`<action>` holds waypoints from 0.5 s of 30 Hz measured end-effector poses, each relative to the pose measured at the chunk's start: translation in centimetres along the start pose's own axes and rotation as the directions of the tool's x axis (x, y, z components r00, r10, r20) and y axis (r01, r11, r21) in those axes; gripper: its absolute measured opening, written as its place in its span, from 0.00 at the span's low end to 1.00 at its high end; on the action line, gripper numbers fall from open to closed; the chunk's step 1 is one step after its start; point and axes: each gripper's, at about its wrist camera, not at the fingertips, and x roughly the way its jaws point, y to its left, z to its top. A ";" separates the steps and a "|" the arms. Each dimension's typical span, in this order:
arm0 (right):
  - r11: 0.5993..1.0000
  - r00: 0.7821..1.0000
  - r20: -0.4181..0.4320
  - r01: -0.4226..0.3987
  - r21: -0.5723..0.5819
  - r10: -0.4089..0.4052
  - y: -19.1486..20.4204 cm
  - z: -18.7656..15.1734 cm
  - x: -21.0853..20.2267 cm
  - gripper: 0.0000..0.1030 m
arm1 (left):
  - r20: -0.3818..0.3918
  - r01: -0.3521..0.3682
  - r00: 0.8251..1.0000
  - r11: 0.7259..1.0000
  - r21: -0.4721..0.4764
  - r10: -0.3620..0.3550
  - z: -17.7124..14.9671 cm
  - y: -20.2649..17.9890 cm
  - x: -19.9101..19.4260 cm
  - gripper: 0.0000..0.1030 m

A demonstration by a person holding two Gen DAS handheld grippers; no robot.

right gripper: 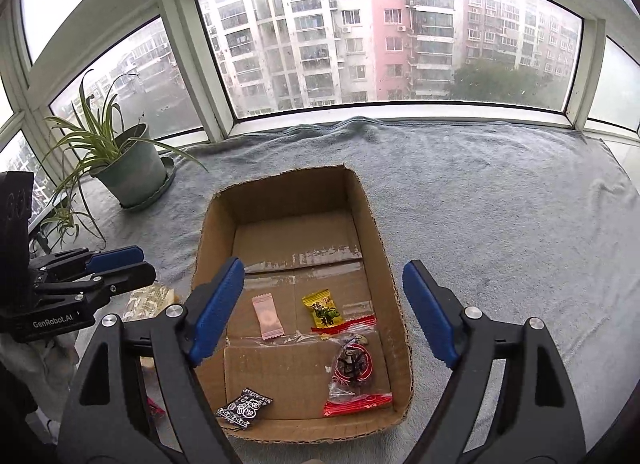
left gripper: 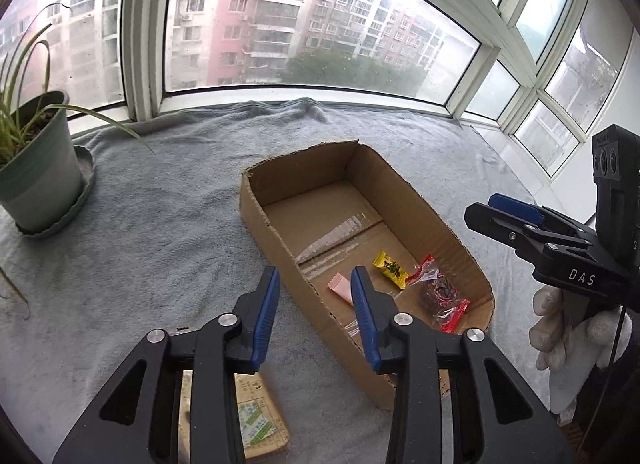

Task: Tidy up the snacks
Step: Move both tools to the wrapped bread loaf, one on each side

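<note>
Both claws hang over the cardboard box [right gripper: 384, 232], which already holds 4 snacks. The right gripper [right gripper: 324, 308] stands wide open and empty; the left gripper [left gripper: 314, 308] is partly open, empty too. Judging by that, the next step is fetching the tan packet [left gripper: 260, 420] lying on the grey towel [left gripper: 160, 223] just below the left claw: lower squarely, pinch its edges, lift clear of the box wall. Only the right view shows the black packet [right gripper: 244, 408]; the left view hides it behind a finger.
</note>
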 end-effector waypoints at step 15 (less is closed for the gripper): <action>0.971 0.974 -0.018 -0.225 0.079 0.227 4.0 -1.8 -1.7 0.82 | 0.017 0.004 1.000 0.989 -0.148 -0.002 -2.9 5.8 -4.2 0.45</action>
